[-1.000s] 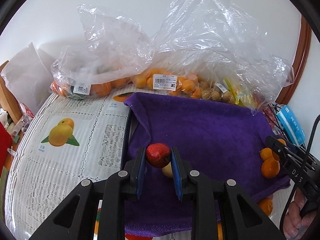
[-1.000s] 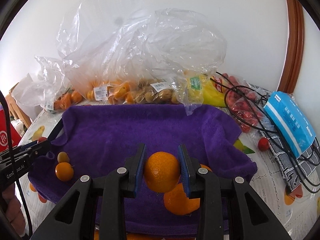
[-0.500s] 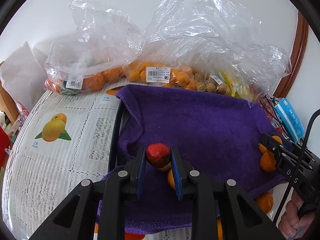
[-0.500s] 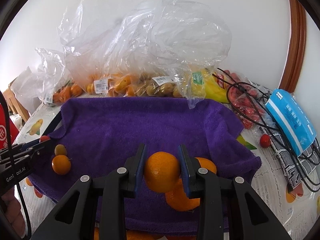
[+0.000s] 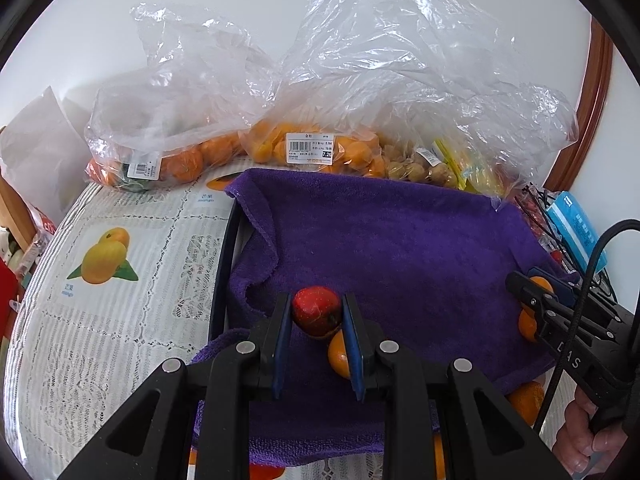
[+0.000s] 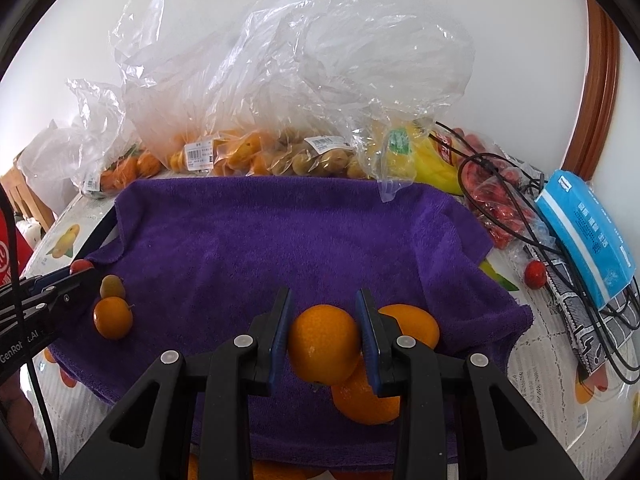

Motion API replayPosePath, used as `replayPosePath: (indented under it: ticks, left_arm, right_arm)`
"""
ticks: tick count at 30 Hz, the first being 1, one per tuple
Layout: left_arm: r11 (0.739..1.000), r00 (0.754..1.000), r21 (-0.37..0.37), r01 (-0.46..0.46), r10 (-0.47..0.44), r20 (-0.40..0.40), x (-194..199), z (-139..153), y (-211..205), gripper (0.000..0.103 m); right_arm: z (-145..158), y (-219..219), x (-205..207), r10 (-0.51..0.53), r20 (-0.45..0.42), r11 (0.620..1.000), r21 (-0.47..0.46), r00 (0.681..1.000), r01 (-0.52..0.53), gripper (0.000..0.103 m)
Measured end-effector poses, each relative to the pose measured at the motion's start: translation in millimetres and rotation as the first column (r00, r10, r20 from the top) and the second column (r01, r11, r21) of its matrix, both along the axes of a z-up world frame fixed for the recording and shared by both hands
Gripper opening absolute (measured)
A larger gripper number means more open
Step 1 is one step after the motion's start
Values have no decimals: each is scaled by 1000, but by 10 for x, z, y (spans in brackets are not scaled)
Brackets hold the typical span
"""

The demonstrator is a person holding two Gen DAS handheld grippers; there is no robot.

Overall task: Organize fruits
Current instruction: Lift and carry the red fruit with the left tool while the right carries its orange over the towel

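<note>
Since a second ago little has changed: the small red fruit [image 5: 317, 311] is still clamped by the left gripper [image 5: 316, 320] and an orange [image 6: 324, 344] by the right gripper [image 6: 325, 338], both held over the purple towel [image 6: 280, 232], so placing is judged still pending.

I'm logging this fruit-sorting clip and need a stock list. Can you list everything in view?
purple terry towel: one, spread mid-table
clear plastic bags of orange and tan fruit: several, behind the towel
loose orange citrus: at least three, on the towel
small yellow-green fruit: one, beside the left-hand citrus
yellow packet: one, at the towel's far right corner
blue tissue pack: one, far right
black cables: tangled, right
small red fruit: one, on the tablecloth, right
left gripper: shut on a red fruit
right gripper: shut on an orange citrus
</note>
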State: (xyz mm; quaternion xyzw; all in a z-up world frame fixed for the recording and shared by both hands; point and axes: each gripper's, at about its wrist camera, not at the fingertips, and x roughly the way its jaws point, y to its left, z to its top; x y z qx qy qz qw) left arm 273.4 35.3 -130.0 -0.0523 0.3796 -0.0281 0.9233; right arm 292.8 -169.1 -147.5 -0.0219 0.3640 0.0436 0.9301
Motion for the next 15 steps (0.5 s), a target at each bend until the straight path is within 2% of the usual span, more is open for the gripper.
replayPosePath:
  ticks: [15]
  left_arm:
    - [1000,1000,-7,6,-6,3,-5,-7,7,24]
  right_arm:
    - [5,-18,-1,-5,1,1000,-7,1000,5,31]
